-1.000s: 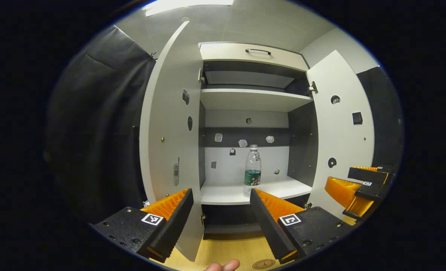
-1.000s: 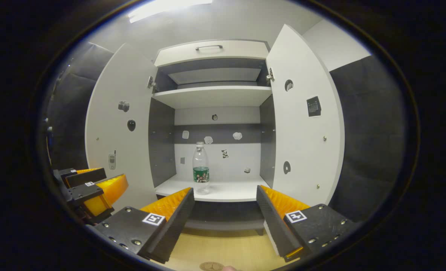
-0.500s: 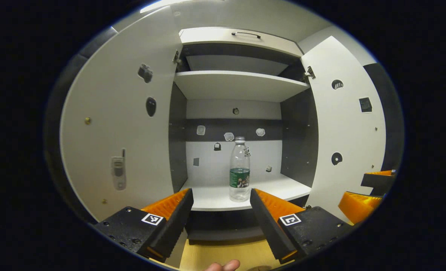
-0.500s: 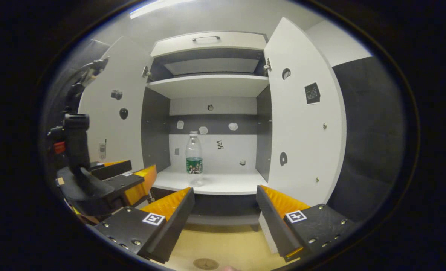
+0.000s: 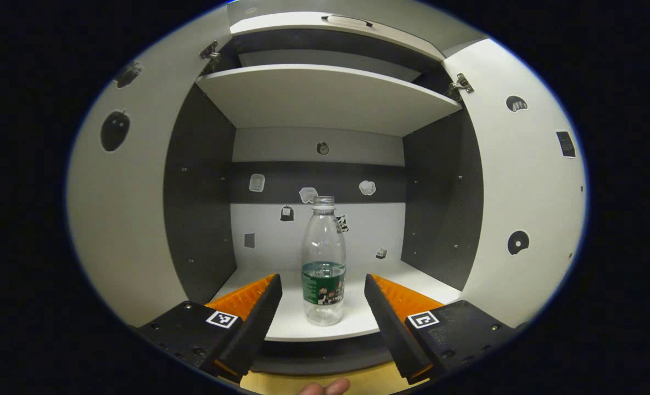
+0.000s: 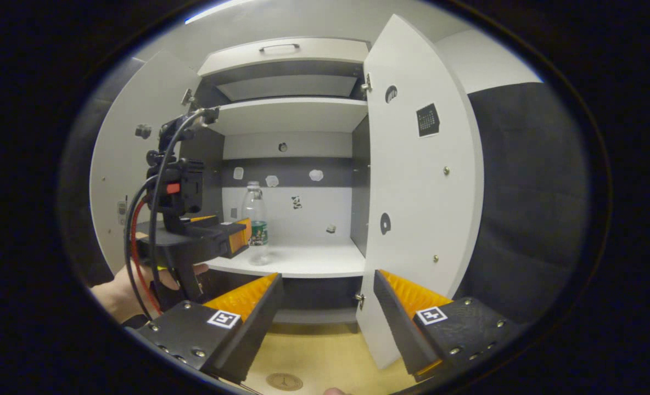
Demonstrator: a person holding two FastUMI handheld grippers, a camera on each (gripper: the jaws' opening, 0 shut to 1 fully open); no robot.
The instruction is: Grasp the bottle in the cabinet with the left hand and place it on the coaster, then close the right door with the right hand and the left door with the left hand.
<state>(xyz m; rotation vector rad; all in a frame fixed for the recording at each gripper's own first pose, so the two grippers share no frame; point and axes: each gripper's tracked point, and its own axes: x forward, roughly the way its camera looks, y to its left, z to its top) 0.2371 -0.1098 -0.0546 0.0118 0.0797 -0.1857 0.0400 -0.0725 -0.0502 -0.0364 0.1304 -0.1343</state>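
A clear plastic bottle (image 5: 323,263) with a green label stands upright on the cabinet's lower white shelf (image 5: 358,323). My left gripper (image 5: 321,280) is open, and the bottle stands centred just beyond its fingertips, untouched. In the right gripper view a hand (image 6: 117,288) holds the left gripper (image 6: 236,235) at the shelf's front, right next to the bottle (image 6: 255,219). My right gripper (image 6: 326,277) is open and holds nothing, below the shelf and near the open right door (image 6: 418,192). A round coaster (image 6: 284,381) lies on the wooden surface below.
Both white doors stand wide open: the left door (image 5: 122,230) and the right door (image 5: 522,192). An upper shelf (image 5: 325,93) hangs over the bottle. The right door's lower edge (image 6: 371,334) stands between my right gripper's fingers. Dark cloth (image 6: 522,208) lies to the right.
My left gripper has moved forward to the shelf, so the bottle looks larger and centred between its fingers. The right gripper view has shifted towards the right door.
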